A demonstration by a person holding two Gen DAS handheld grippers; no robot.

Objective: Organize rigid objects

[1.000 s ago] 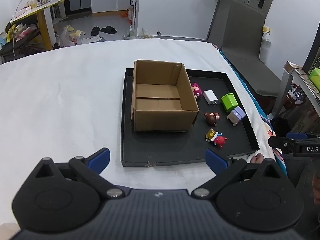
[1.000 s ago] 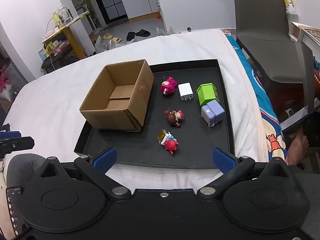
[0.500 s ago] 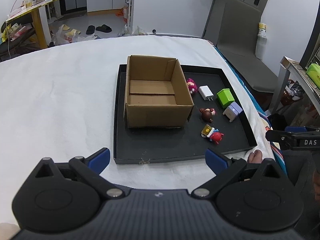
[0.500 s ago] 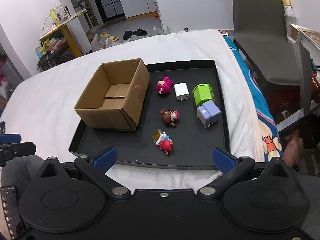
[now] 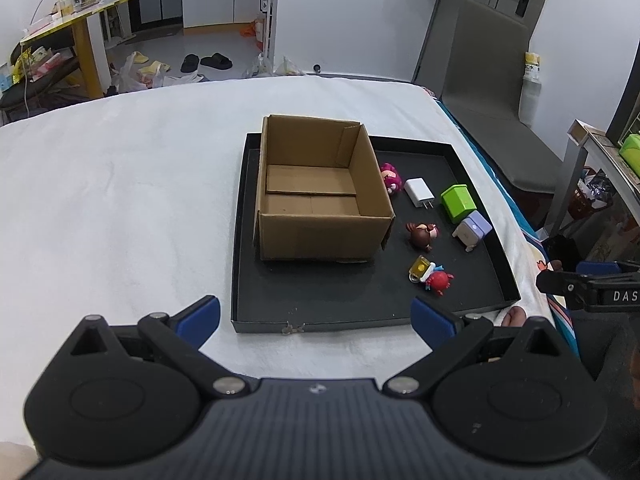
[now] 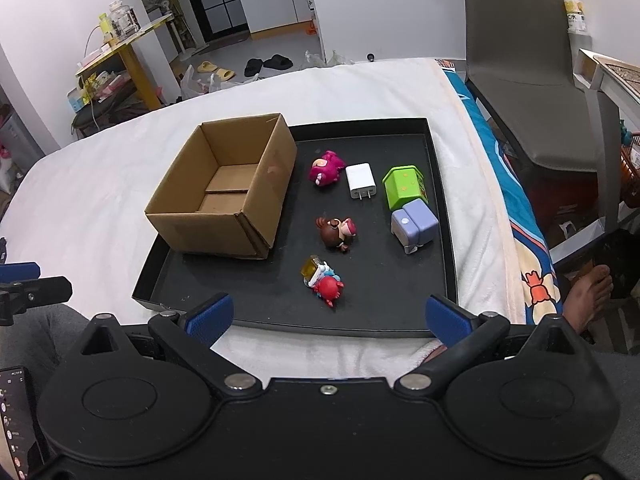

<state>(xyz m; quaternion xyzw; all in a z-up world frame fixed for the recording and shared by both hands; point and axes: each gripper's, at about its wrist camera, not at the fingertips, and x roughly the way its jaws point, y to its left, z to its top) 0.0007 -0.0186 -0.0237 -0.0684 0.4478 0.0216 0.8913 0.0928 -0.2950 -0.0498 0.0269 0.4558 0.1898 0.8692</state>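
Toys and chargers lie loose on your black tray (image 6: 446,240), right of the empty cardboard box (image 6: 224,192). Your left gripper (image 5: 316,314) and right gripper (image 6: 328,314) hover at the tray's near edge, jaws apart, holding nothing.
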